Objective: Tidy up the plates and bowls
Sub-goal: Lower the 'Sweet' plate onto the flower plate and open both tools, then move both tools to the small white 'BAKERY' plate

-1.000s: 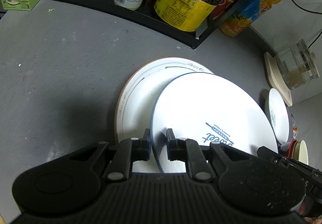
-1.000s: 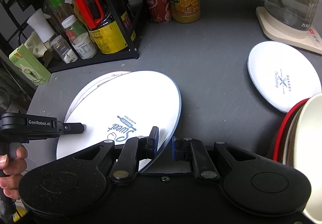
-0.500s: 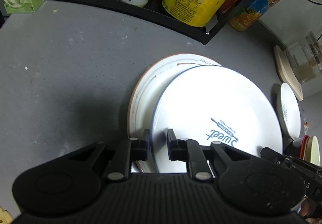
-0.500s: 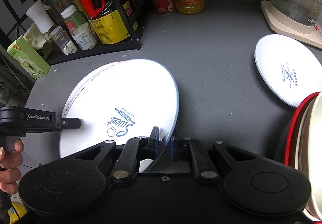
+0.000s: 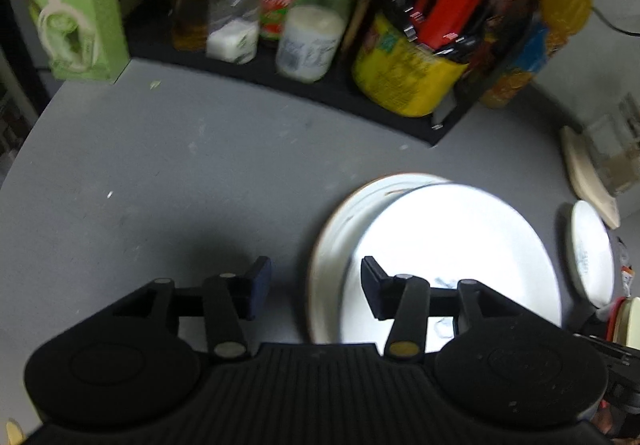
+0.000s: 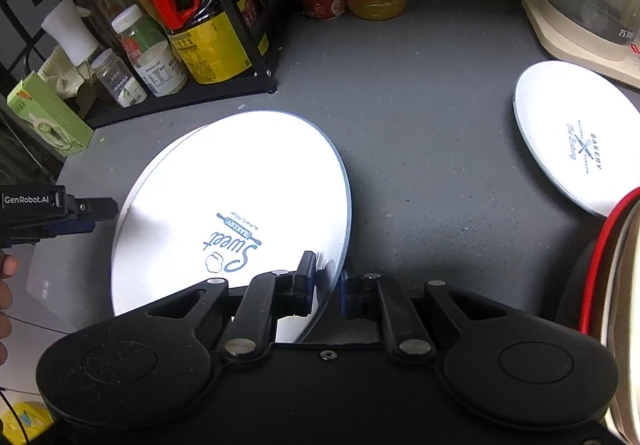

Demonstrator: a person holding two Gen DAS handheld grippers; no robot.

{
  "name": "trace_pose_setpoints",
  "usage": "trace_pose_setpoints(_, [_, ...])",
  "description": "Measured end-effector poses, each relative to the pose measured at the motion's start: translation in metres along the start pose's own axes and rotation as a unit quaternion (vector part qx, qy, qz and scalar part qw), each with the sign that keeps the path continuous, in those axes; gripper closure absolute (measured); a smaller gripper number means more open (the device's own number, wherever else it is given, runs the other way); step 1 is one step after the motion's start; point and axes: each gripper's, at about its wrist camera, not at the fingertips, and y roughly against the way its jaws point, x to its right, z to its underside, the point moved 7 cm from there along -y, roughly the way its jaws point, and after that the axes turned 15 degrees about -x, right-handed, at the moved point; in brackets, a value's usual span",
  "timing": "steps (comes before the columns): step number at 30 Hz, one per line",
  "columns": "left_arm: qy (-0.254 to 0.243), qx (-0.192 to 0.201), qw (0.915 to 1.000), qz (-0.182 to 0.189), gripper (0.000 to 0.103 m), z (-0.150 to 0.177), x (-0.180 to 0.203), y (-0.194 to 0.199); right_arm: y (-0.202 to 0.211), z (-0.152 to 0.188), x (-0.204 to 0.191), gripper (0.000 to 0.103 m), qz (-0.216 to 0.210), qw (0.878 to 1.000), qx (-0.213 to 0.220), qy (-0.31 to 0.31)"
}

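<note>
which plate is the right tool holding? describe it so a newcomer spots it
On the grey counter, in front of the black bottle rack, two white plates overlap. It is the upper one, the Sweet plate, rim pinched by the right tool. The lone plate to the right reads "The Baking" instead.

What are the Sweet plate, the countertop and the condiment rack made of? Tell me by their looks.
Sweet plate: likely glazed ceramic or melamine; glossy white face with lamp glare, thin blue rim, printed logo.
Countertop: matte grey, speckled and scuffed; stone or laminate, cannot tell which.
Condiment rack: probably black-coated metal; thin straight bars, dull finish.
</note>
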Motion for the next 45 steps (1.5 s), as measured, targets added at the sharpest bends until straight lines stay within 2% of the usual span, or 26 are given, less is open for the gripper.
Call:
trace_pose_setpoints(4, [0.012,-0.013,0.9998,0.007,0.054,0.003,-0.01,-0.012,-0.005,-0.002,-0.002,0.089,0.002,1.0,-0.002,0.001])
trace_pose_setpoints(10, [0.022,-0.009,0.9996,0.012,0.047,0.004,-0.021,-0.014,-0.014,-0.004,-0.006,0.086,0.005,1.0,-0.011,0.003])
trace_pose_setpoints(15, [0.024,-0.006,0.9996,0.012,0.045,0.002,-0.024,-0.014,-0.021,-0.005,-0.009,0.084,0.012,1.0,-0.013,0.005])
trace_pose_setpoints(18, [0.023,-0.007,0.9997,0.007,0.045,0.002,-0.023,-0.014,-0.021,-0.006,-0.007,0.081,0.013,1.0,-0.019,0.001])
trace_pose_setpoints(21, [0.019,-0.006,0.9997,-0.015,0.045,0.002,-0.019,-0.011,-0.015,-0.007,-0.005,0.077,0.01,1.0,-0.019,-0.004])
trace_pose_setpoints(23, [0.011,-0.001,0.9997,-0.024,0.045,0.001,-0.014,-0.006,-0.006,-0.008,-0.005,0.077,-0.006,1.0,-0.016,-0.007])
trace_pose_setpoints(26, [0.004,-0.003,0.9998,-0.017,0.045,0.0,-0.004,-0.001,0.006,-0.009,-0.003,0.067,-0.024,1.0,-0.011,-0.013])
trace_pose_setpoints(28, [-0.004,-0.001,0.9999,-0.015,0.045,-0.001,0.005,0.002,0.013,-0.01,-0.003,0.054,-0.026,1.0,-0.005,-0.015])
trace_pose_setpoints(32, [-0.021,0.001,0.9997,-0.009,0.04,-0.003,0.025,0.007,0.03,-0.012,0.001,0.047,-0.035,0.999,0.006,-0.016])
trace_pose_setpoints(39, [-0.055,0.006,0.9984,0.013,0.035,-0.002,0.069,0.017,0.063,-0.019,0.018,0.023,-0.029,0.999,0.034,-0.011])
trace_pose_setpoints(45, [-0.074,0.004,0.9969,0.026,0.032,-0.002,0.108,0.018,0.081,-0.027,0.041,0.02,-0.02,0.999,0.043,-0.011])
